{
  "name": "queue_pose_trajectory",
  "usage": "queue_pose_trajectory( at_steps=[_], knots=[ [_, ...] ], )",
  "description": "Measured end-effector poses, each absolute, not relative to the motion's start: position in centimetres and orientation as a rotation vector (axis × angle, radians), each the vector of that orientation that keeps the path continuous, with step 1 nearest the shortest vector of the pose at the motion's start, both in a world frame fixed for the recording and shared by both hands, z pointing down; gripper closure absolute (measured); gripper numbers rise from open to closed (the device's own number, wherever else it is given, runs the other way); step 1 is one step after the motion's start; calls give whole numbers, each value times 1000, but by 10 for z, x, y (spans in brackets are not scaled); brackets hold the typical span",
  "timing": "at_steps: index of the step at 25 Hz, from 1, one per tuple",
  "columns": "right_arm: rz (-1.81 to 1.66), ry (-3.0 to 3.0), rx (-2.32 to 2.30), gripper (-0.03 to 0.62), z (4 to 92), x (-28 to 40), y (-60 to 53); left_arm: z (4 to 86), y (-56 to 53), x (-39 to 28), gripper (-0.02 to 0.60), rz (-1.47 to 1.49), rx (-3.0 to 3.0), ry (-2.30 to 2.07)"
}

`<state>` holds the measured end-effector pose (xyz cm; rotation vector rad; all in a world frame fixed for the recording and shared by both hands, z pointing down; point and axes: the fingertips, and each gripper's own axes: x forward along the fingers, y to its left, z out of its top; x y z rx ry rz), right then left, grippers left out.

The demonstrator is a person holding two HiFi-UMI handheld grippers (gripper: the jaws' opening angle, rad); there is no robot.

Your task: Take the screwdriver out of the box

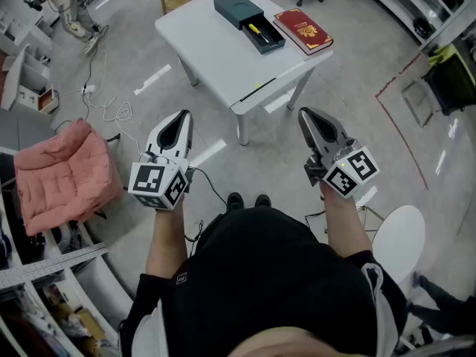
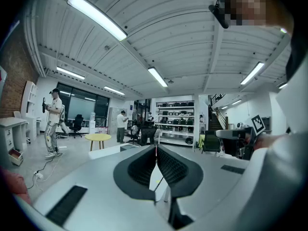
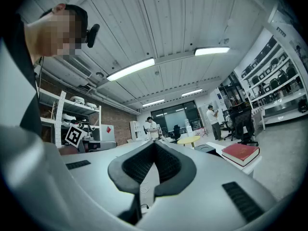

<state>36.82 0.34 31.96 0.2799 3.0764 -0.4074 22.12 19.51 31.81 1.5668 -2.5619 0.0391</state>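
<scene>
Both the left gripper [image 1: 181, 119] and the right gripper [image 1: 307, 115] are clenched on nothing, well short of the white table [image 1: 208, 58] at twelve o'clock. The screwdriver [image 1: 256, 30] lies in the open tray of the box [image 1: 236, 9], with a red book [image 1: 303, 30] at its three o'clock. I'd step closer, spread one gripper's jaws, and pinch across the yellow handle.

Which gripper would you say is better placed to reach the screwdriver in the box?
Probably the right. The right gripper is nearer the screwdriver in the open box than the left gripper; both are shut, short of the table.
</scene>
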Motion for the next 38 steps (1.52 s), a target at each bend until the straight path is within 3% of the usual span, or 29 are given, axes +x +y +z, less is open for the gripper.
queue_pose_trajectory(
  at_steps=[14,24,38],
  knots=[
    [-437,3068,360,566,323,384,-7,324,193,238,560,179,1475,-2617],
    [-481,3043,505,565,326,401,-24,329,210,254,560,118,1330,-2647],
    [-450,3063,480,565,329,344,-33,332,171,184,560,57,1458,-2619]
  ],
)
